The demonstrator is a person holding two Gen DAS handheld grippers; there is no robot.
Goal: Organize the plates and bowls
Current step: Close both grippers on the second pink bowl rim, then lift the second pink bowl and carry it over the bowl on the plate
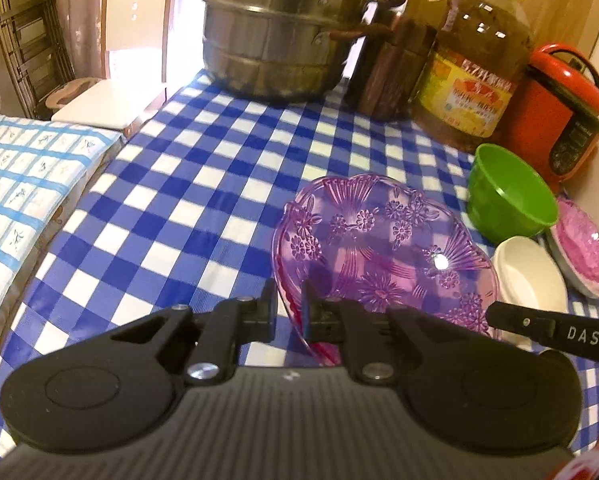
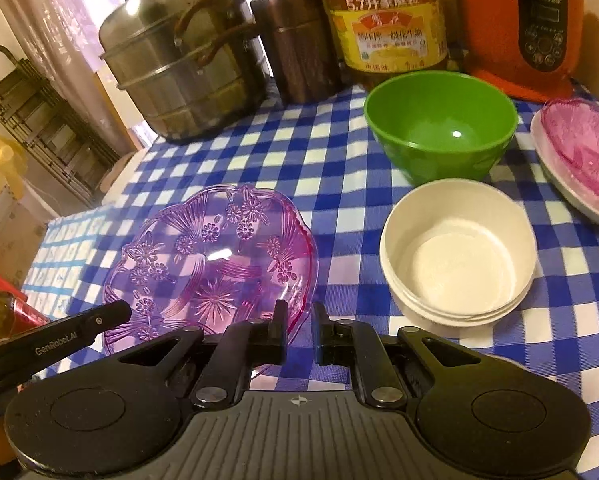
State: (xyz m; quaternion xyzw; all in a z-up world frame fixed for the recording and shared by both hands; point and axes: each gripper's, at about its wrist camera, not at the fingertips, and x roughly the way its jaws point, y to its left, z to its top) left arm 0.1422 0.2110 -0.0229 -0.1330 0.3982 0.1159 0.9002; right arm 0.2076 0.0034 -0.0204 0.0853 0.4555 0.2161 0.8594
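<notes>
The translucent purple plastic plate with moulded flowers sits tilted over the blue-and-white checked tablecloth, its hollow face turned up and its near rim raised; in the left wrist view its longer span runs from the near-left rim toward the far right. The left gripper reaches level across the cloth with its jaws narrowed onto that near rim, one finger either side of the edge. The right gripper comes in low beside the plate's right-hand rim with only a slim gap between its fingers; whether the rim lies inside that gap cannot be told. Just right of the plate stands a stack of white round bowls, upright, and behind them a green plastic bowl. At the right edge a second purple dish rests inside a white plate. The far edge of the table carries a stacked steel steamer pot, a brown canister, a large oil bottle and an orange rice cooker. Bare cloth stretches left of the purple plate to the table's edge.
</notes>
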